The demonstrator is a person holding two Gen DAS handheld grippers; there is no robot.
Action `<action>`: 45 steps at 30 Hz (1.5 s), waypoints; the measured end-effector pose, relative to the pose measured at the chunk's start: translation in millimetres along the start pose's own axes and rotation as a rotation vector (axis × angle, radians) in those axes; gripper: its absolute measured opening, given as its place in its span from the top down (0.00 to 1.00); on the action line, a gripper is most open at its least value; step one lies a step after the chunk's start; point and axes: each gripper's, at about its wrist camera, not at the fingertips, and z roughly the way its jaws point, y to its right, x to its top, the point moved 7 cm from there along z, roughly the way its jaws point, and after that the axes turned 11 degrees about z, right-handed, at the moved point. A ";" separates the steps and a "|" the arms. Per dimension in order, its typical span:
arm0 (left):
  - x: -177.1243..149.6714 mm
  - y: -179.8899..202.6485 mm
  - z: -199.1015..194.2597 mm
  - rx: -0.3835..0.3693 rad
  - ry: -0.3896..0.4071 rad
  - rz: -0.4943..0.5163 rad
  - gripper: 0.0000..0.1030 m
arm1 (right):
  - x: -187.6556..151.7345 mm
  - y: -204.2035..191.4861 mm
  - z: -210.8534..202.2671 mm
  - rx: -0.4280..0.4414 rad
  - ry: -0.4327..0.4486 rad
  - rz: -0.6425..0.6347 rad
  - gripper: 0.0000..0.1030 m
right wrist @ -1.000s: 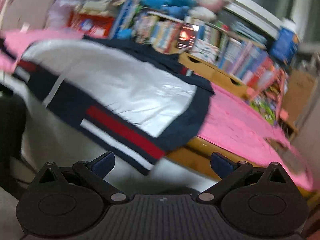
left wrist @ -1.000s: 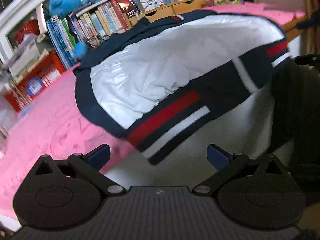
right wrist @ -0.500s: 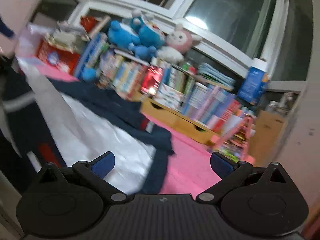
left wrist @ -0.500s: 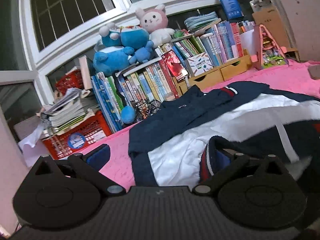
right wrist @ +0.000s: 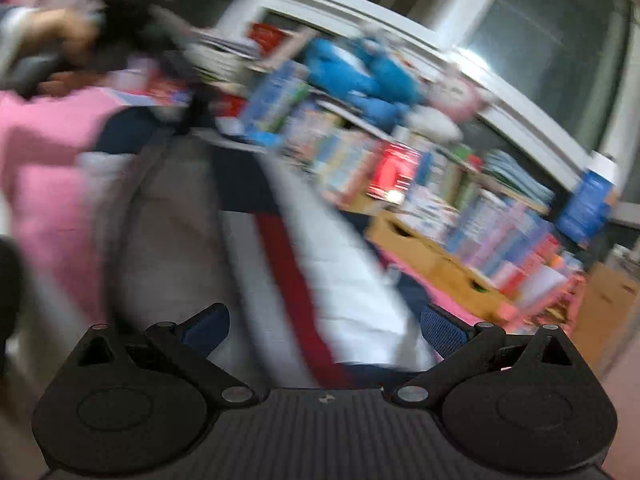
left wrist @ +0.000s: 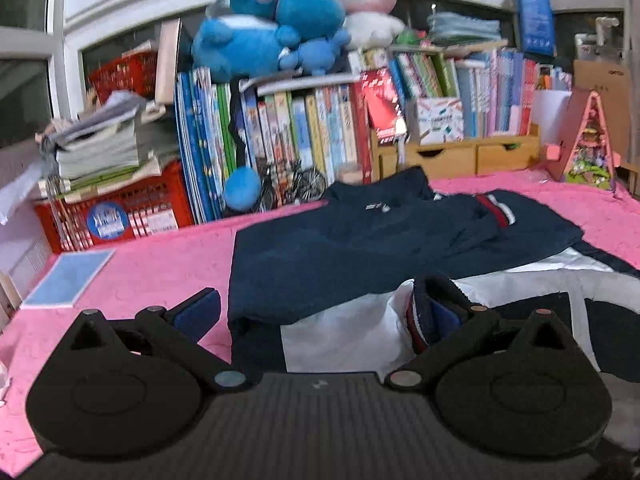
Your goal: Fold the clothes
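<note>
Starting the first fold of the jacket on the pink table

My left hand-held gripper is wide open and holds nothing, though a cuff lies against its right finger. The jacket lies flat on the table, navy part near the books, white part toward me. My right hand-held gripper is also open, with the striped cloth between its fingers; this view is blurred. Next, I think, I must close on an edge and bring it across.
</note>
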 end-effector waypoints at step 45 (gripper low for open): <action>-46.2 -19.5 -19.7 -0.091 0.003 -0.085 0.00 | -1.6 71.8 86.1 0.444 -0.256 0.183 0.22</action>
